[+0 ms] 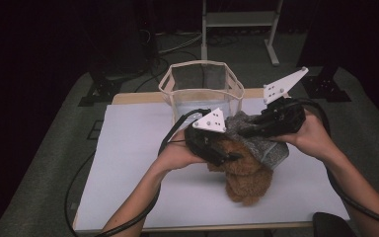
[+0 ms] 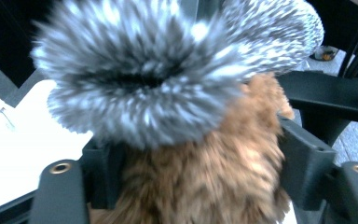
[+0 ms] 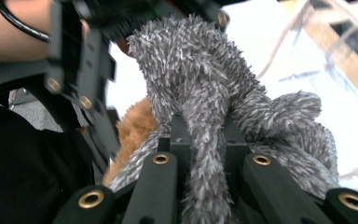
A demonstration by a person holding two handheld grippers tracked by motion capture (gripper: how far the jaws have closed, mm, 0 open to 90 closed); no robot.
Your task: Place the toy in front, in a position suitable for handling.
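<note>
In the high view, we see the left gripper (image 1: pixel 225 157) clamped on a brown plush toy (image 1: pixel 246 175) that hangs down to the white table (image 1: pixel 128 163), while the right gripper (image 1: pixel 246 129) grips a grey fuzzy cloth (image 1: pixel 271 148) draped over the toy's upper part. Just behind both stands a mesh basket (image 1: pixel 203 88) with a pale frame; we see nothing inside it from here. In the left gripper view, the brown fur sits between the jaws, which are closed on it, and the grey cloth (image 2: pixel 140 88) bunches directly above the brown plush toy (image 2: pixel 205 177). In the right gripper view, a fold of the grey fuzzy cloth (image 3: pixel 200 93) is pinched between the nearly closed jaws, with the brown toy (image 3: pixel 133 128) touching it at the left. We judge the step in hand to be separating the cloth from the toy. The next move calls for pulling the two grippers apart while both grips hold.
</note>
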